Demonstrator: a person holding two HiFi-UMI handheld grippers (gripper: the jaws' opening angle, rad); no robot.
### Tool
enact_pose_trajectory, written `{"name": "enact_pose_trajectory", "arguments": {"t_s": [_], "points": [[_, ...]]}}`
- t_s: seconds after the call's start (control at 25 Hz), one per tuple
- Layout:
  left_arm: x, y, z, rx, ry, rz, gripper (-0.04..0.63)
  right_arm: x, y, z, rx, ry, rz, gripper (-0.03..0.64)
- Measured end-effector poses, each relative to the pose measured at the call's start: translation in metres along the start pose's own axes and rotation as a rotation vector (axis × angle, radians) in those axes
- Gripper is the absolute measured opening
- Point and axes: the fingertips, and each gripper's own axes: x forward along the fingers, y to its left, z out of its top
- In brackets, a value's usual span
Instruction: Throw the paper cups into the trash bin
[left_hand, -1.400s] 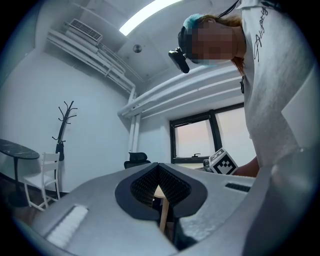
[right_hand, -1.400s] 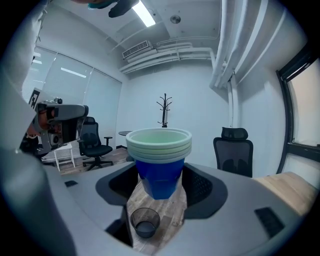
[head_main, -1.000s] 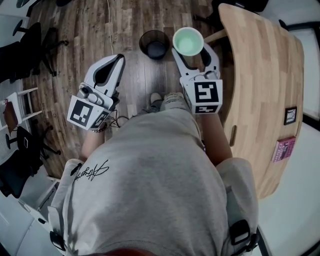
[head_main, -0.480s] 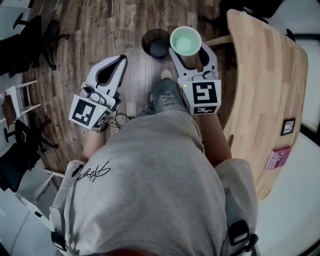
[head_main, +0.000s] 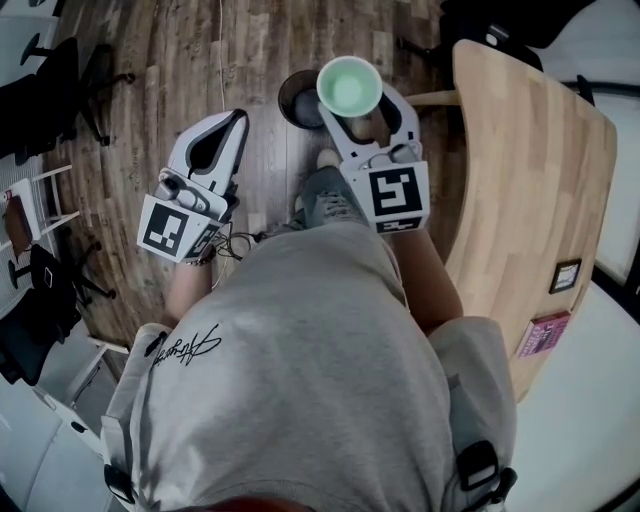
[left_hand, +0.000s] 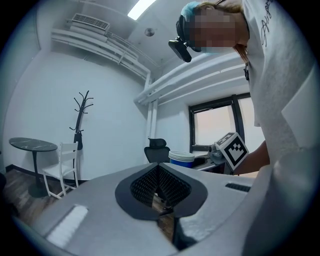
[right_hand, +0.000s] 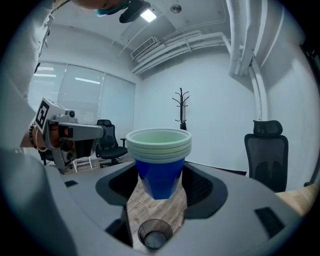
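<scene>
Paper cups are a nested stack, blue bodies with pale greenish-white rims. They sit upright and pinched at the blue part between the right gripper's jaws, which are spread just wide enough to clamp the stack on both sides. I count three or maybe four rims piled up, honestly hard to separate them. From the head view you only see the pale inside of the top cup.

The stack is up in the air above the wood floor. The trash bin, a dark round mesh one, is down below it. In the head view the cup covers the bin's right side, and I can't tell what's in the bottom of it.

The left gripper has its jaws closed together on nothing, off to the left over the floor.

So: one stack, one bin, two grippers, plus a light wooden table on the right, cut off by the frame edge.
</scene>
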Motion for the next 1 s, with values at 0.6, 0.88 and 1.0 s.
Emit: {"name": "enact_pose_trajectory", "arguments": {"t_s": [0.6,0.88,1.0], "points": [[0.063,0.047,-0.027,-0.057,-0.005,0.071,0.003,0.063,-0.025,-0.050,0.003,0.086,0.121,0.270],[0.077,0.067,-0.050,-0.049,0.023,0.107,0.003,0.089,-0.020,-0.076,0.003,0.156,0.182,0.270],[0.080,0.073,-0.058,-0.059,0.023,0.107,0.003,0.099,-0.017,-0.087,0.007,0.143,0.184,0.271]]}}
